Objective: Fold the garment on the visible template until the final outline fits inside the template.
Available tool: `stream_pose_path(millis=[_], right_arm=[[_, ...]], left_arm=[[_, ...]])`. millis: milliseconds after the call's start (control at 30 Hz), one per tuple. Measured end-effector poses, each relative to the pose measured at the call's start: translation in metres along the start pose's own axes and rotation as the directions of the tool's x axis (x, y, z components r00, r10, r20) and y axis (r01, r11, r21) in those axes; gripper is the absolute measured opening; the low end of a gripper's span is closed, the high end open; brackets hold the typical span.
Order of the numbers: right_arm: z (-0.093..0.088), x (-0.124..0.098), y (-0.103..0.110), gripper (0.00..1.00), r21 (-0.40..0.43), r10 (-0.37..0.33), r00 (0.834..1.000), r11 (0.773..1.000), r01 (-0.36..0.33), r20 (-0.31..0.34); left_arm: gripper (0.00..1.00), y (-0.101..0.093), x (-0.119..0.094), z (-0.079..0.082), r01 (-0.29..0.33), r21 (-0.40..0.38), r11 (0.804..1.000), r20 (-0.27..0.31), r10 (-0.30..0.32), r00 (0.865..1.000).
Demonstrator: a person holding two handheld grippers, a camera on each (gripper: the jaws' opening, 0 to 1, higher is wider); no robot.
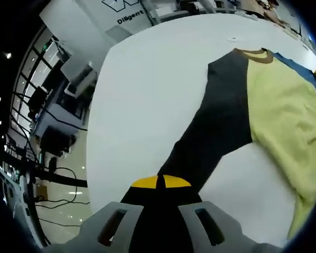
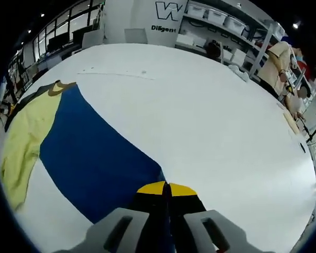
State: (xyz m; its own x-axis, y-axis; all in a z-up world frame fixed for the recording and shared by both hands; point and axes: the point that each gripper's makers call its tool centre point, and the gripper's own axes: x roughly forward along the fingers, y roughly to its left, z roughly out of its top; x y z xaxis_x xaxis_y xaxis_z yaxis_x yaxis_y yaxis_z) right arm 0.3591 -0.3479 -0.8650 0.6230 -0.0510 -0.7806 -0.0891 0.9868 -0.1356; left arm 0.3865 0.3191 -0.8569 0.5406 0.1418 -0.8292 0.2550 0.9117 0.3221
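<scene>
A shirt with a pale yellow body (image 1: pixel 284 116) lies on the white table (image 1: pixel 158 79). Its dark grey sleeve (image 1: pixel 216 126) runs down to my left gripper (image 1: pixel 160 183), whose yellow-tipped jaws are shut on the sleeve's end. The brown collar (image 1: pixel 255 55) lies at the far side. In the right gripper view the blue sleeve (image 2: pixel 95 158) stretches from the collar (image 2: pixel 60 87) to my right gripper (image 2: pixel 166 188), which is shut on its cuff. The yellow body (image 2: pixel 21 137) lies at the left. I cannot make out a template outline.
The white table (image 2: pixel 210 116) extends wide beyond the shirt. Shelves with white bins (image 2: pixel 216 18) and a wall with lettering (image 2: pixel 166 16) stand behind it. A person (image 2: pixel 282 63) is at the far right. Equipment and cables (image 1: pixel 47 132) sit off the table's left edge.
</scene>
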Motion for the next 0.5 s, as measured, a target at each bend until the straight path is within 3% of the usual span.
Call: stream_pose_path(millis=[100, 200, 300, 500], right_arm=[[0.005, -0.004, 0.001, 0.00, 0.052, 0.007, 1.000, 0.999, -0.008, 0.027], [0.017, -0.015, 0.006, 0.02, 0.056, 0.024, 0.996, 0.998, -0.029, 0.082], [0.026, -0.023, 0.020, 0.19, 0.141, 0.084, 0.989, 0.985, -0.101, 0.126], [0.029, -0.034, 0.041, 0.41, 0.125, 0.135, 0.983, 0.981, -0.150, 0.124]], left_arm=[[0.03, -0.001, -0.001, 0.001, 0.004, -0.007, 1.000, 0.001, -0.004, 1.000], [0.17, -0.002, -0.007, 0.003, -0.012, -0.002, 1.000, 0.018, 0.012, 1.000], [0.25, -0.012, -0.012, 0.008, 0.030, -0.025, 0.999, 0.050, -0.029, 0.998], [0.44, -0.025, -0.020, 0.012, 0.058, -0.051, 0.997, 0.080, -0.054, 0.995]])
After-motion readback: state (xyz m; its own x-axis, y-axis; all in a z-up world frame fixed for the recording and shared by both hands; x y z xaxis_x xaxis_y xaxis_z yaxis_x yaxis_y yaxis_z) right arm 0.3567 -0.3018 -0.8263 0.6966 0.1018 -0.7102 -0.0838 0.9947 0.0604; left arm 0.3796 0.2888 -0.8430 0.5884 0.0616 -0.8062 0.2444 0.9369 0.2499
